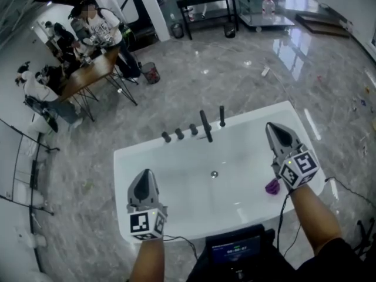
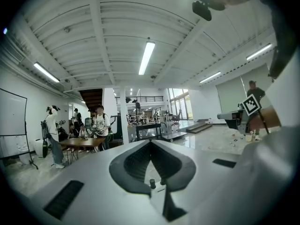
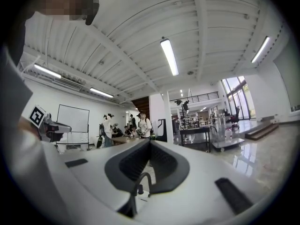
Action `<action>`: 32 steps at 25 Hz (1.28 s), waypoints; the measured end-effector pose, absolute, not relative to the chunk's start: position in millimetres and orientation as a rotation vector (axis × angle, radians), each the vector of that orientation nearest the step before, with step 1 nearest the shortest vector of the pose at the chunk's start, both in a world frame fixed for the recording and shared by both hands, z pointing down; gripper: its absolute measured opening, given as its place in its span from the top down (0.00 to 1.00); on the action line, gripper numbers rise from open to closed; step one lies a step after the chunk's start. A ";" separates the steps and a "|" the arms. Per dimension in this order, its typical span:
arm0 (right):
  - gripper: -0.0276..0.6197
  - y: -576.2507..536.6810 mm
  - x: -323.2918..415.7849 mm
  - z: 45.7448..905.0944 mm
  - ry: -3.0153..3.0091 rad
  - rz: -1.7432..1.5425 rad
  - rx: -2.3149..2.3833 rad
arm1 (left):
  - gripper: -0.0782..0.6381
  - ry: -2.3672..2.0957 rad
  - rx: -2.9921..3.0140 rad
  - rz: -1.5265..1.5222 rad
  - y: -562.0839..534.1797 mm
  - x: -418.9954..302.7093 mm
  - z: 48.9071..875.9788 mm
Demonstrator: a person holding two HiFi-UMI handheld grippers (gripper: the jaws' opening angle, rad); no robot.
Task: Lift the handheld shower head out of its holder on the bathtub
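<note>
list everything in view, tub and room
bathtub: one, white, centre of view
shower head: one, black, upright on the far rim
spout: one, black, left of shower head
knobs: three, black, left of spout
drain: one, silver, tub bottom
small object: one, purple, in tub by right claw
bin: one, dark, right of the table
table: one, brown, far left, people round it
left claw: one, grey, shut, over near rim
right claw: one, grey, shut, over tub's right end

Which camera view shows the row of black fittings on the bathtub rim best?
The head view: all fittings show from above. The left gripper view shows two knobs; the right gripper view a curved spout.
</note>
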State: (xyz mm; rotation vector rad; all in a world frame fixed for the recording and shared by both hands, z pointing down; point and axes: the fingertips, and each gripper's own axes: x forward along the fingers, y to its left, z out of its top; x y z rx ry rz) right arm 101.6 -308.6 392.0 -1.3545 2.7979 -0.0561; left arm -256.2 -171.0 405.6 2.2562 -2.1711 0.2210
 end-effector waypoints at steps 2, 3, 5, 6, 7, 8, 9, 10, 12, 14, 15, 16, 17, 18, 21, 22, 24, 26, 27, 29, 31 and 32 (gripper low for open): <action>0.95 -317.3 94.8 399.1 2.795 -0.073 -1.356 | 0.88 -2.146 2.259 0.216 -180.3 -252.2 414.7; 0.95 -322.2 91.4 403.6 2.796 -0.080 -1.356 | 0.88 -2.134 2.261 0.219 -185.3 -251.3 420.3; 0.95 -331.7 85.0 415.3 2.807 -0.092 -1.354 | 0.88 -2.116 2.256 0.227 -193.7 -251.8 433.2; 0.95 -336.8 82.4 421.9 2.813 -0.101 -1.354 | 0.88 -2.110 2.246 0.231 -197.7 -252.7 440.0; 0.95 -342.6 80.1 428.3 2.817 -0.110 -1.355 | 0.88 -2.106 2.239 0.241 -202.4 -253.8 446.7; 0.95 -349.0 77.9 434.4 2.821 -0.118 -1.355 | 0.88 -2.104 2.235 0.252 -208.0 -254.8 452.8; 0.95 -356.0 75.6 440.4 2.824 -0.124 -1.355 | 0.88 -2.101 2.232 0.259 -214.5 -255.4 458.4; 0.95 -363.5 73.1 446.3 2.829 -0.128 -1.354 | 0.88 -2.098 2.229 0.262 -221.1 -255.6 463.3; 0.95 -378.5 67.4 457.3 2.843 -0.131 -1.355 | 0.88 -2.091 2.230 0.263 -232.5 -254.8 470.7; 0.95 -392.3 62.0 467.7 2.856 -0.135 -1.353 | 0.88 -2.086 2.241 0.274 -241.9 -252.9 476.2; 0.95 -398.7 59.9 473.5 2.862 -0.138 -1.353 | 0.88 -2.084 2.244 0.275 -246.6 -252.0 478.9; 0.95 -404.7 58.0 479.9 2.869 -0.141 -1.355 | 0.88 -2.082 2.244 0.272 -251.7 -251.4 481.7; 0.95 -410.3 56.2 487.1 2.876 -0.145 -1.358 | 0.88 -2.082 2.243 0.270 -257.1 -251.3 484.9; 0.95 -415.6 54.2 495.2 2.883 -0.148 -1.362 | 0.88 -2.084 2.242 0.271 -262.7 -251.7 488.7; 0.95 -430.7 48.7 525.0 2.908 -0.164 -1.368 | 0.88 -2.092 2.222 0.258 -279.6 -253.9 506.7; 0.95 -435.8 48.0 535.7 2.912 -0.171 -1.372 | 0.88 -2.094 2.216 0.256 -285.3 -254.1 513.9; 0.95 -446.1 47.7 553.0 2.914 -0.186 -1.383 | 0.88 -2.098 2.209 0.261 -295.9 -254.0 525.8; 0.95 -455.7 46.1 565.4 2.914 -0.205 -1.392 | 0.88 -2.100 2.206 0.275 -304.6 -253.5 534.5; 0.95 -460.9 44.8 571.6 2.915 -0.212 -1.394 | 0.88 -2.100 2.202 0.277 -308.6 -252.9 539.0; 0.95 -473.0 40.9 584.4 2.921 -0.214 -1.396 | 0.88 -2.103 2.196 0.263 -317.5 -250.6 548.0; 0.95 -486.8 34.8 596.3 2.923 -0.213 -1.391 | 0.88 -2.112 2.193 0.236 -326.8 -247.6 554.4; 0.95 -493.6 31.5 601.0 2.923 -0.214 -1.387 | 0.88 -2.114 2.195 0.232 -331.8 -245.8 556.8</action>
